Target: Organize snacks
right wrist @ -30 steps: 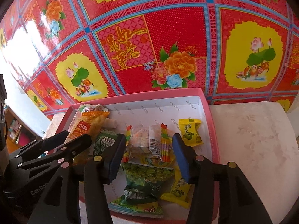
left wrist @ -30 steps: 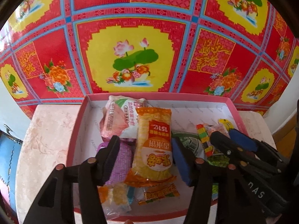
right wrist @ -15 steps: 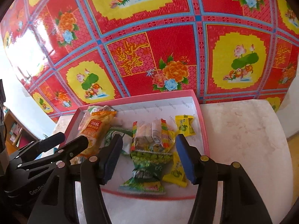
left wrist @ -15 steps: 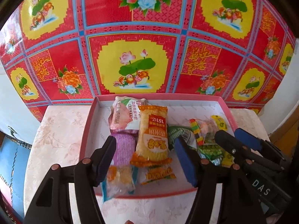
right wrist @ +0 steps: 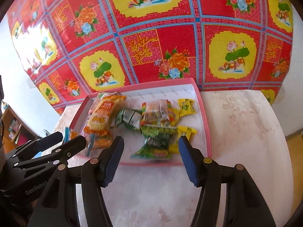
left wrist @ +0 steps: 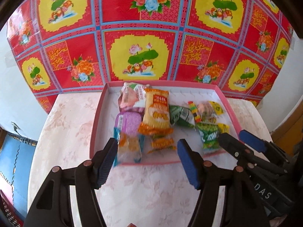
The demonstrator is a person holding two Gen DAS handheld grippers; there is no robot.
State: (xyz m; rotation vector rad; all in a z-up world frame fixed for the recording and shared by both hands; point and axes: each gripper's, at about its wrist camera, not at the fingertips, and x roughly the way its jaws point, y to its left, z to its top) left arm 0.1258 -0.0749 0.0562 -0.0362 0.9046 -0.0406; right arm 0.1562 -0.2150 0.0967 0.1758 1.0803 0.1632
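Observation:
A shallow pink box holds several snack packets: an orange rice-cracker packet, a pink packet, a purple one, a dark green one and a green pea packet. My left gripper hovers open over the box's near edge with nothing between its fingers. To its right is my right gripper. In the right wrist view the right gripper is open and holds nothing, in front of the pea packet and yellow candies. The left gripper shows at the left.
The box sits on a pale marbled table whose bare top runs on to the right. A red and yellow floral cloth hangs behind. A blue floor mat lies below on the left, and a shelf stands beyond it.
Both grippers have drawn back and upward from the box, so the snacks look smaller and farther. Their jaws stand slightly wider than one second ago. The snacks have not moved.

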